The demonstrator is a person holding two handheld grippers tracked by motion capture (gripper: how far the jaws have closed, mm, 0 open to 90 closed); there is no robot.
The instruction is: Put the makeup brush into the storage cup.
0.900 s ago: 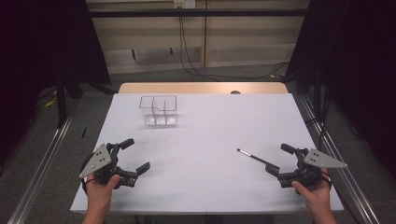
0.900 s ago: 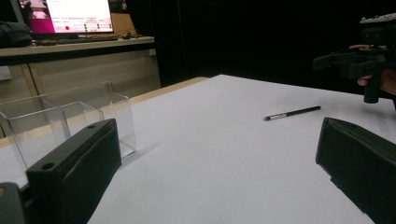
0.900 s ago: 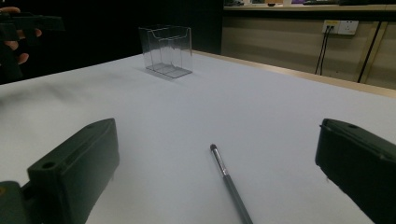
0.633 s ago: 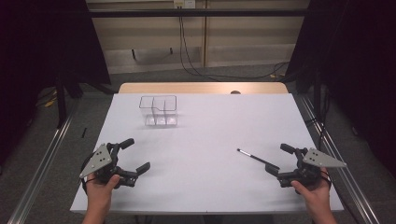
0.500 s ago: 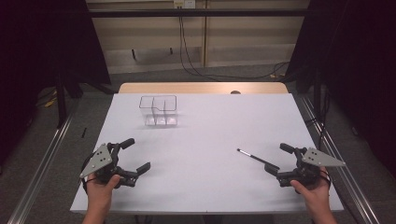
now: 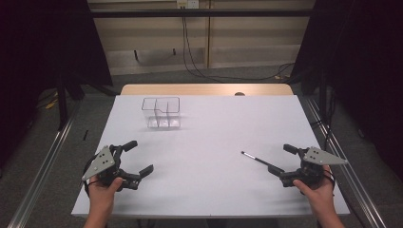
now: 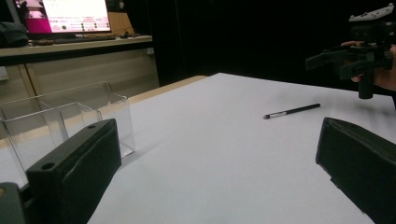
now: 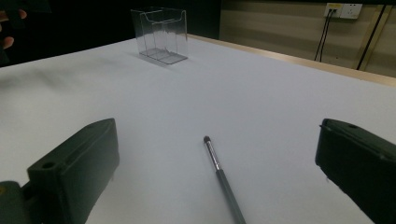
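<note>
A thin dark pen with a pale tip lies on the white table at the right, just ahead of my right gripper. That gripper stands open, and the pen runs between its jaws in the right gripper view without touching them. My left gripper is open and empty near the table's front left corner. A clear plastic box with dividers stands at the back left; the box is close ahead in the left gripper view, and the pen lies farther right there.
The table's wooden far edge borders a wall with hanging cables. Metal rails run along both sides of the table. A lit monitor sits on a desk in the left gripper view.
</note>
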